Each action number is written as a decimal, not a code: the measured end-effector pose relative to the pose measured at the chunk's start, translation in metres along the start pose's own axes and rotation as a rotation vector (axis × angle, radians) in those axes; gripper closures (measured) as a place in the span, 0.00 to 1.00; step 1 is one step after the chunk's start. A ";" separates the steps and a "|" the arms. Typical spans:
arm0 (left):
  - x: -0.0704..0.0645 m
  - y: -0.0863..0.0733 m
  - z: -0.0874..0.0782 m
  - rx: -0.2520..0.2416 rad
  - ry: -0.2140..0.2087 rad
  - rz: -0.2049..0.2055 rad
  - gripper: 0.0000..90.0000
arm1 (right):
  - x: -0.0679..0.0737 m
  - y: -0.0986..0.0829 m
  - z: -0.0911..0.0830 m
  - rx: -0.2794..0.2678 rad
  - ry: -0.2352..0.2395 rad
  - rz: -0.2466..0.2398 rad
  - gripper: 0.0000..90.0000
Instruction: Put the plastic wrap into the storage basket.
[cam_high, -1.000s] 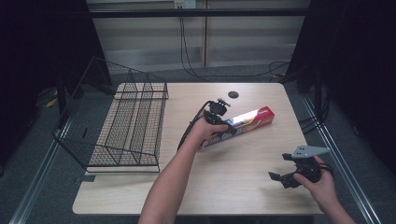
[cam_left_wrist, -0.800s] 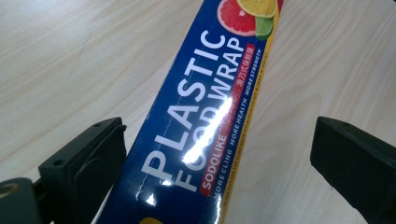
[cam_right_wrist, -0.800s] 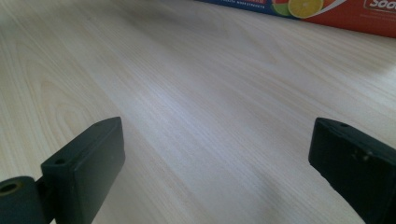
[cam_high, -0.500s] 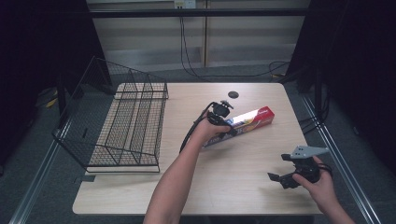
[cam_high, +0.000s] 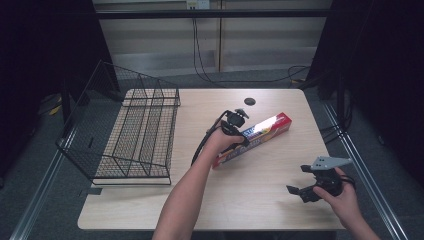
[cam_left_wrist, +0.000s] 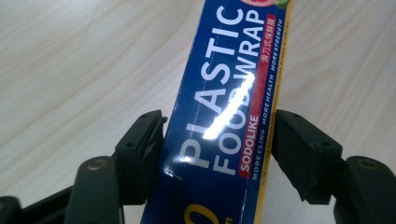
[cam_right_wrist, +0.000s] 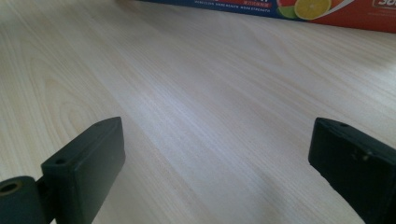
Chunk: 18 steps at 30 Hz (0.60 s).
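- Near the middle of the pale wooden worktop (cam_high: 260, 200), a long box of plastic food wrap (cam_high: 252, 139) lay flat at a slant, its red end pointing toward the far right corner and its blue end toward you.
- Your left gripper (cam_high: 235, 131) sat over the box's middle stretch, with your left hand (cam_high: 220, 142) behind it and its black cable looping off to the left.
- Seen from the left gripper view, your left gripper (cam_left_wrist: 219, 140) had its two black jaws either side of the box of plastic food wrap (cam_left_wrist: 229, 107); the left jaw pressed against the blue edge and the right jaw met the yellow-trimmed edge, so it was pinching the box across its width.
- The box's top face read "PLASTIC FOOD WRAP" in white, with a red strip of smaller print beside it.
- Your right gripper (cam_high: 307, 187) was near the front right corner of the worktop, well apart from the box, held in your right hand (cam_high: 342, 197) with its grey three-cornered plate on top.
- From the right gripper view, your right gripper (cam_right_wrist: 217, 158) had its jaws spread wide over bare wood, with nothing between them.
- A black wire basket (cam_high: 140, 135) stood on the left side of the worktop, well apart from the box.
- A small dark round disc (cam_high: 250, 101) lay near the far edge, beyond the box.
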<state>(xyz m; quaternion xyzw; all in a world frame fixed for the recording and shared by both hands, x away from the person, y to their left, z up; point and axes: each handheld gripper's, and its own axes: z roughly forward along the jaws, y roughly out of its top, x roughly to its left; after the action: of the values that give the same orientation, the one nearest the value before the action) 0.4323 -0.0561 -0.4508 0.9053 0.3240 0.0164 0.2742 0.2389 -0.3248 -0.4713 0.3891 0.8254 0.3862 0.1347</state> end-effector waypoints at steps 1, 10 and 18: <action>-0.001 -0.003 -0.002 0.005 -0.016 -0.001 0.42 | 0.000 0.000 0.000 -0.001 -0.003 -0.003 0.04; -0.004 -0.001 -0.003 -0.011 -0.034 -0.014 0.31 | 0.000 0.001 0.001 -0.011 -0.008 -0.001 0.04; -0.009 0.014 0.015 0.018 -0.044 -0.010 0.16 | 0.000 0.000 0.001 -0.003 -0.007 -0.004 0.05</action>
<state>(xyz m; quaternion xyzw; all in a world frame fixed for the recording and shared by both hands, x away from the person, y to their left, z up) 0.4368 -0.0777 -0.4548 0.9063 0.3225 -0.0078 0.2730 0.2400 -0.3240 -0.4719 0.3887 0.8252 0.3857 0.1388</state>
